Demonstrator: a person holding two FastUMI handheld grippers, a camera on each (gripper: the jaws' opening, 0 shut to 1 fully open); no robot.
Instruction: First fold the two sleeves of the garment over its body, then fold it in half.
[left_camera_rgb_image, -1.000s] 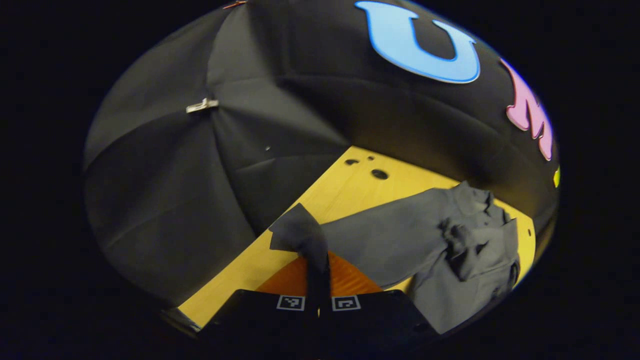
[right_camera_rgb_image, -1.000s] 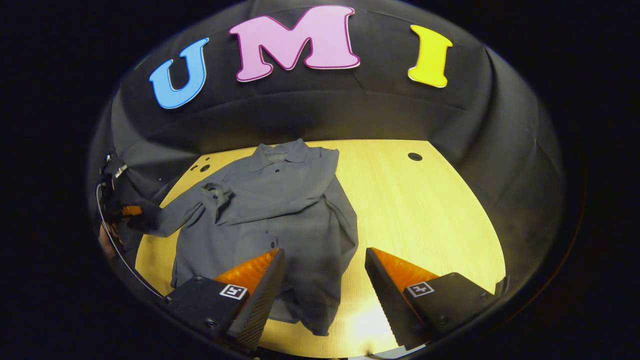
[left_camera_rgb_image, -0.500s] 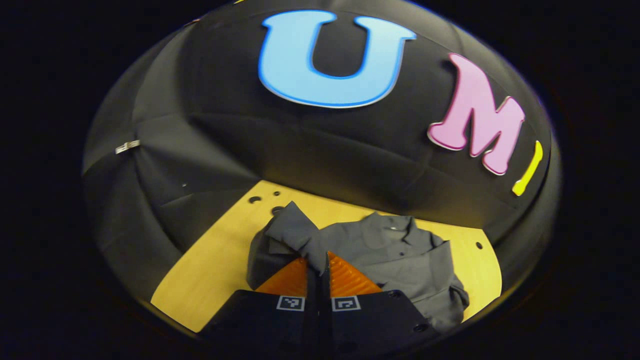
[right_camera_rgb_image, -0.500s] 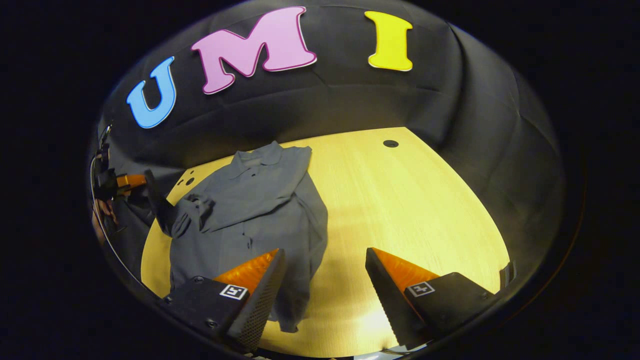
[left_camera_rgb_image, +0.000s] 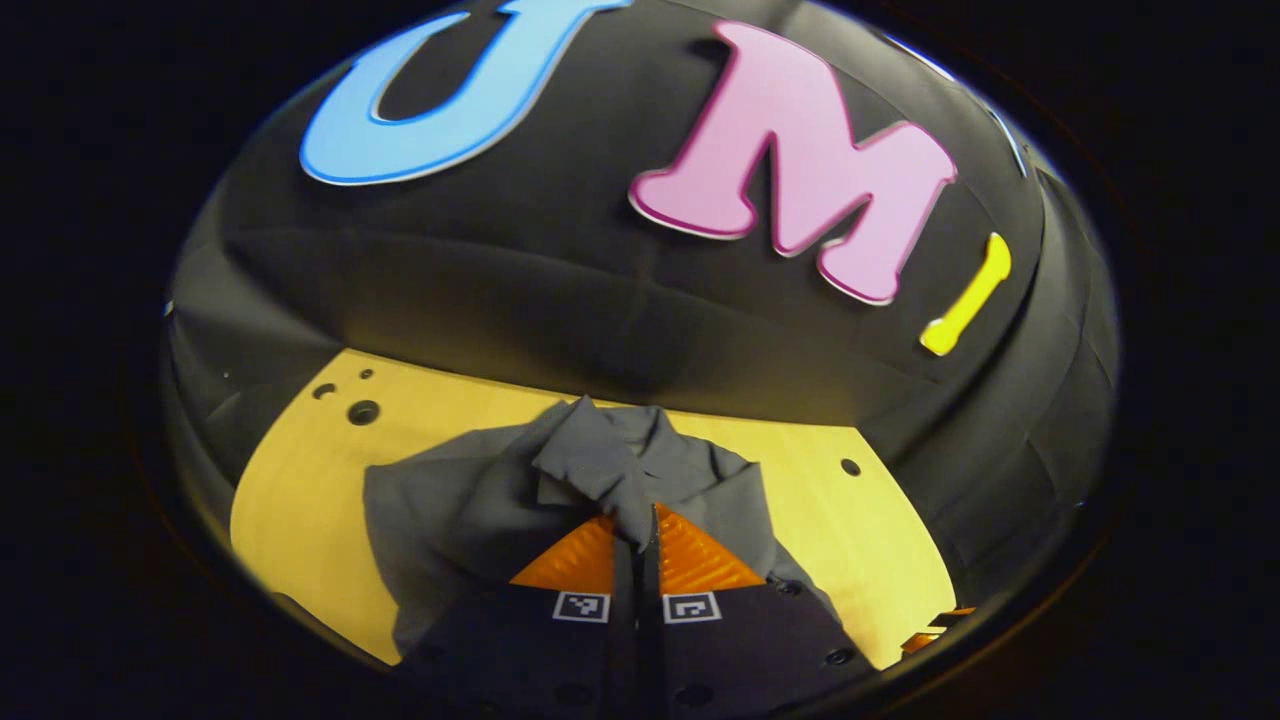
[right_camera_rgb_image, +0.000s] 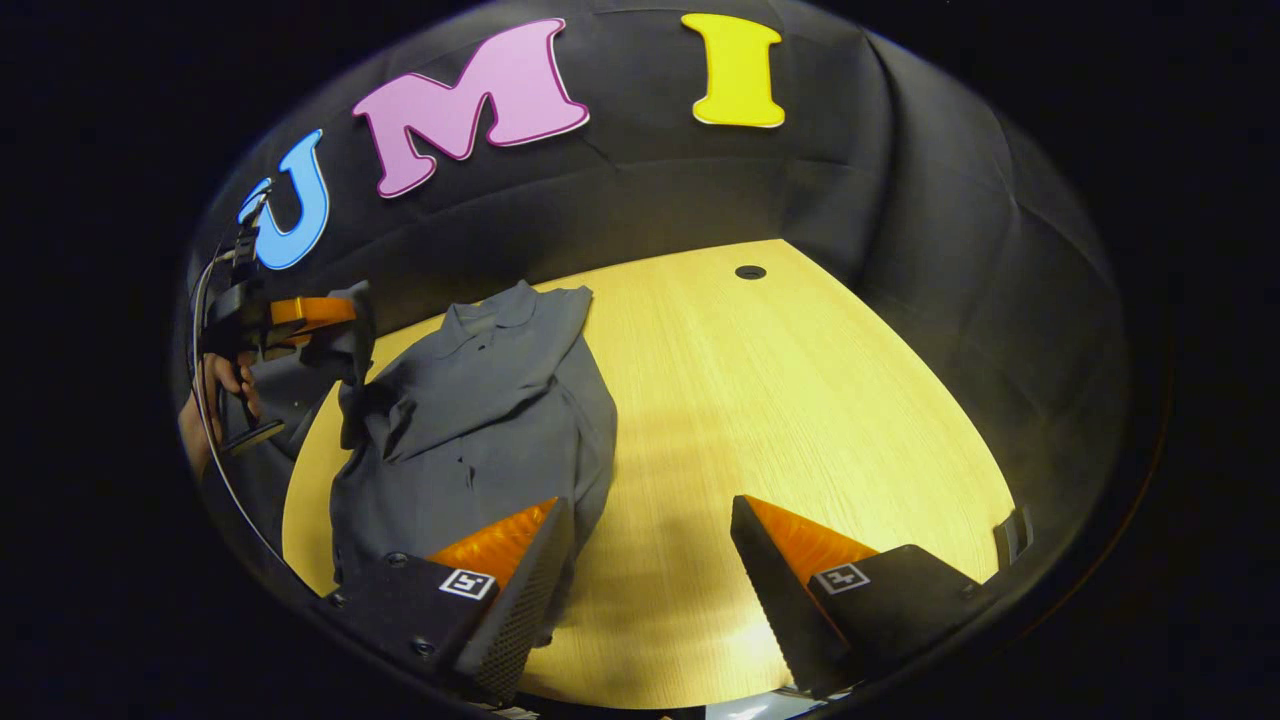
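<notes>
Grey button-up shirt (right_camera_rgb_image: 470, 420) lies on the pale wooden table (right_camera_rgb_image: 800, 400), left-centre of the right gripper view. One sleeve already lies folded across the body. Left gripper (left_camera_rgb_image: 640, 530), at bottom centre of its own view, is clamped on the other grey sleeve's cuff (left_camera_rgb_image: 590, 465), held raised over the shirt's chest. Right gripper (right_camera_rgb_image: 650, 560) gapes wide, holding nothing, low in its frame. Left to do, by my reckoning: lay this sleeve down, then the half-fold.

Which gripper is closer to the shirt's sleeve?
Left. The left gripper is shut on the sleeve, lifted above the shirt. The right gripper hangs open beside the shirt's hem.
</notes>
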